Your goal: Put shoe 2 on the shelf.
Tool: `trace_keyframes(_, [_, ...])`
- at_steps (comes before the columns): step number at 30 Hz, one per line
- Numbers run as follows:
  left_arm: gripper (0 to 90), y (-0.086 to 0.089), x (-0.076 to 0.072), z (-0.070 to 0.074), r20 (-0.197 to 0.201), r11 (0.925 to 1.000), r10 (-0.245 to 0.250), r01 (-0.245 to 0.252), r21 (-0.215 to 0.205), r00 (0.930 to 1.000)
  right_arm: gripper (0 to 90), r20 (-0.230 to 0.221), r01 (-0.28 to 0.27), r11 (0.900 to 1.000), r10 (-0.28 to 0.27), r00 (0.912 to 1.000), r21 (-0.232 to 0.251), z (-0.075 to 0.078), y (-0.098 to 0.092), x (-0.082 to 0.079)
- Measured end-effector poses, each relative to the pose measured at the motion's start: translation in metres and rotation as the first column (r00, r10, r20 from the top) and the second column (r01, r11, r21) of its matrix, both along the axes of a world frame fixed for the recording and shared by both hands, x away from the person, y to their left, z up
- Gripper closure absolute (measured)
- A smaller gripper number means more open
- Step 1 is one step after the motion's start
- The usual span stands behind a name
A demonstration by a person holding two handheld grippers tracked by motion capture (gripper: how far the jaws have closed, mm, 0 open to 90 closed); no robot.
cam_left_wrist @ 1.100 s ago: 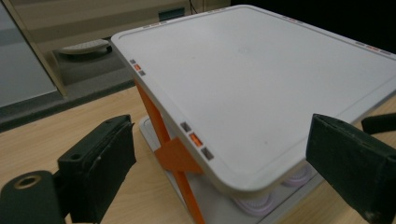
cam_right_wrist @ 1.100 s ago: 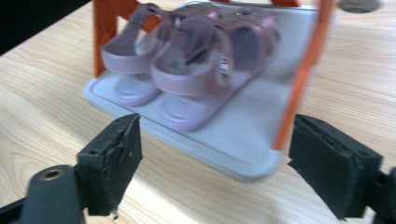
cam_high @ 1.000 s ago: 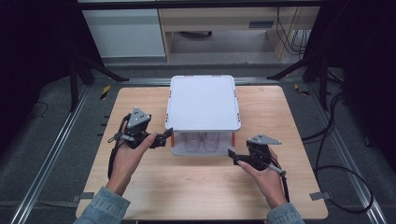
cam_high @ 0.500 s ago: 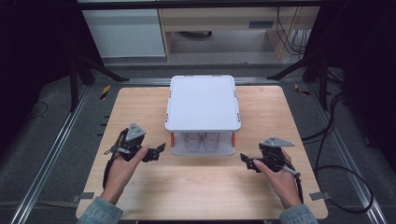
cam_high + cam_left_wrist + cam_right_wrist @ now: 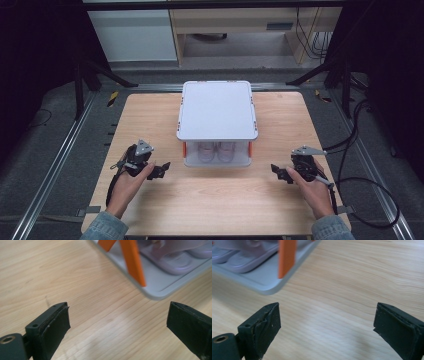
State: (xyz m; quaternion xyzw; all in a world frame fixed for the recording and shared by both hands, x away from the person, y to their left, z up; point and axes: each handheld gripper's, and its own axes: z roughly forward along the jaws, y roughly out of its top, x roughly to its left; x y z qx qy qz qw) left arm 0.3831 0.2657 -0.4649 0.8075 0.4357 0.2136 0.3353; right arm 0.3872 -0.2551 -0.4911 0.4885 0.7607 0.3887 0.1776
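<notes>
A clear storage box with a white lid [image 5: 217,110] and orange latches [image 5: 132,262] stands in the middle of the wooden table [image 5: 145,120]. A pair of pale shoes [image 5: 216,151] lies inside it. My left gripper [image 5: 161,170] rests low over the wood, left of the box's near corner, open with nothing between its jaws [image 5: 117,327]. To the right of the box my right gripper [image 5: 278,172] is apart from it. Its jaws have just been opening and stand wide over bare wood [image 5: 327,327]. An orange latch [image 5: 287,257] shows at the box corner.
Black cables [image 5: 360,180] trail off the table's right side. Metal rails [image 5: 55,165] run along the floor on the left, and cabinets [image 5: 135,35] stand beyond the far edge. Bare wood lies in front of the box between the two hands.
Both hands have drawn back from the box's front corners toward the near edge and outward. The left one has also sunk closer to the table.
</notes>
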Motion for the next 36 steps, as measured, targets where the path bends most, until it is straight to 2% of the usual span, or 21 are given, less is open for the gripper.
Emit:
trace_keyframes(6, [4.6, 0.018, 0.013, -0.014, -0.005, 0.9966, 0.081, -0.081, 0.015, 0.9967, 9.3, -0.015, 0.093, 0.996, -0.093, 0.9955, -0.011, -0.006, -0.024, 0.013])
trace_keyframes(10, [5.5, 0.030, 0.023, -0.025, -0.019, 0.9891, 0.144, -0.145, -0.029, 0.9894, 9.7, -0.015, 0.148, 0.989, -0.149, 0.9888, -0.025, -0.012, -0.034, 0.021])
trace_keyframes(13, [5.5, 0.035, 0.029, -0.029, -0.010, 0.9849, 0.171, -0.171, -0.023, 0.9852, 9.8, -0.017, 0.165, 0.985, -0.166, 0.9860, -0.046, -0.015, -0.037, 0.026])
trace_keyframes(16, [5.8, 0.039, 0.034, -0.035, -0.020, 0.9801, 0.194, -0.195, -0.038, 0.9808, 9.9, -0.025, 0.187, 0.982, -0.188, 0.9818, -0.039, -0.019, -0.040, 0.032])
trace_keyframes(21, [5.7, 0.040, 0.038, -0.041, -0.032, 0.9792, 0.200, -0.201, -0.026, 0.9792, 9.5, -0.034, 0.204, 0.978, -0.206, 0.9780, -0.043, -0.024, -0.041, 0.036])
trace_keyframes(25, [5.8, 0.040, 0.041, -0.044, -0.039, 0.9779, 0.207, -0.208, -0.023, 0.9776, 9.4, -0.021, 0.217, 0.975, -0.219, 0.9756, -0.047, -0.026, -0.040, 0.038])
trace_keyframes(32, [4.6, 0.040, 0.042, -0.050, -0.049, 0.9749, 0.221, -0.222, -0.019, 0.9741, 7.9, -0.017, 0.219, 0.971, -0.221, 0.9751, -0.092, -0.026, -0.035, 0.039])
trace_keyframes(34, [4.3, 0.039, 0.042, -0.050, -0.048, 0.9752, 0.220, -0.221, -0.016, 0.9743, 6.8, -0.014, 0.212, 0.969, -0.216, 0.9764, -0.130, -0.027, -0.032, 0.039])
trace_keyframes(36, [3.7, 0.040, 0.042, -0.050, -0.052, 0.9754, 0.219, -0.220, -0.018, 0.9744, 6.8, -0.014, 0.217, 0.968, -0.221, 0.9752, -0.129, -0.027, -0.030, 0.039])
